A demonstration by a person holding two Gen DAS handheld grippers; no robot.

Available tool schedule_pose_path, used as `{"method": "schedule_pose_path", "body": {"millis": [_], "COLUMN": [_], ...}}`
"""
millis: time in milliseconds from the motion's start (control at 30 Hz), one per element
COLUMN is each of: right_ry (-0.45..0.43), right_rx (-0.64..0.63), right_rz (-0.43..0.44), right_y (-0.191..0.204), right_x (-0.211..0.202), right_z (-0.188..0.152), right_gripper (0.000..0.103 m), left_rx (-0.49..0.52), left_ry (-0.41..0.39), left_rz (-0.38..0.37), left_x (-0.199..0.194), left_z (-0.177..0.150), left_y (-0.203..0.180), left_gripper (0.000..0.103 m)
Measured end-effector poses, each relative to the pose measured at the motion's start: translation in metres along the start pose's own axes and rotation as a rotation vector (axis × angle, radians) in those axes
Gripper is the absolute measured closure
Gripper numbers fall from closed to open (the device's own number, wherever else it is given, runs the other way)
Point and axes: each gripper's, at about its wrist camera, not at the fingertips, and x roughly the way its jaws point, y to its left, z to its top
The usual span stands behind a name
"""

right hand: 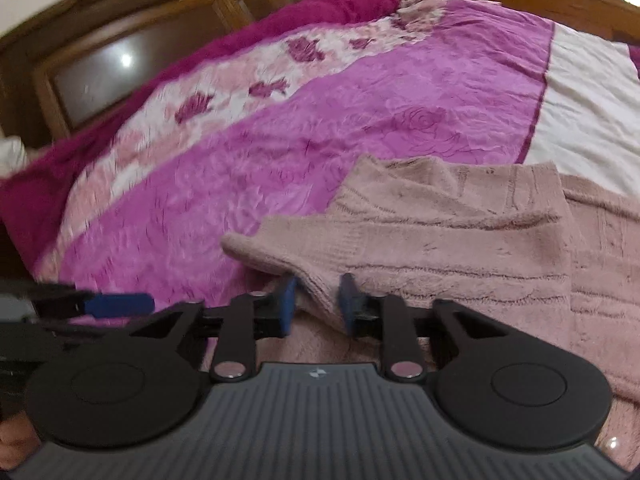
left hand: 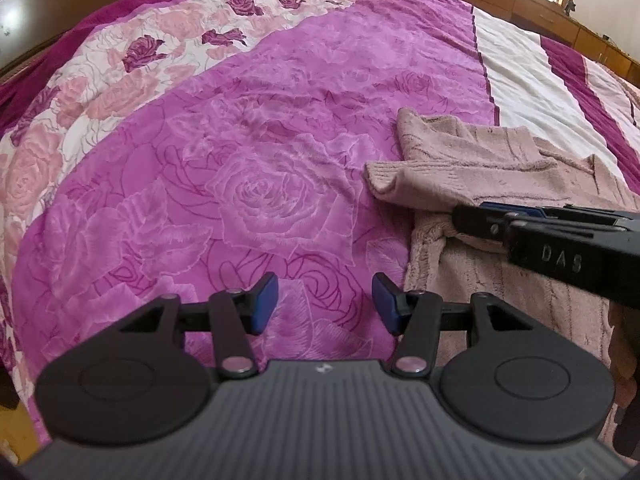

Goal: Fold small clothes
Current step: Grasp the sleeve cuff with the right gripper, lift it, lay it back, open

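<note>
Ahead of your left gripper (left hand: 325, 304), with its fingers apart, the purple bedspread (left hand: 248, 152) lies bare and flat up to the wooden headboard (right hand: 120, 52). To its right the pink sweater (left hand: 480, 164) and your right gripper (right hand: 316, 304) block that side.
</note>
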Motion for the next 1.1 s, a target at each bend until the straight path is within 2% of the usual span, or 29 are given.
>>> {"method": "schedule_pose_path", "body": {"millis": [67,200,500,833,1100], "right_ry": [-0.021,-0.068,-0.202,-0.369,-0.411], "right_rx": [0.023,0.105,0.246,0.352,0.403], "right_rz": [0.000,0.022,0.005,-0.098,-0.206], "right_y": [-0.004,-0.017,-0.045,-0.097,-0.140], "right_x": [-0.004,-0.014,-0.051,-0.113,-0.146], "right_z": [0.001,0.003,0.011,0.018,-0.003], "right_gripper": [0.091,0.095,0.097,0.097,0.097], "left_rx": [0.001,0.011,0.032,0.045,0.068], "left_ry": [-0.003,-0.002,-0.017,-0.023,-0.027], "left_rz": [-0.002,0.001,-0.016,-0.026,-0.032], "left_x": [-0.001,-0.002,-0.006,-0.007,-0.007], "left_z": [0.000,0.001,0.004,0.007,0.008], "left_y": [-0.001,-0.005,-0.015,-0.023,-0.032], "left_gripper": [0.049,0.049,0.049,0.049,0.049]}}
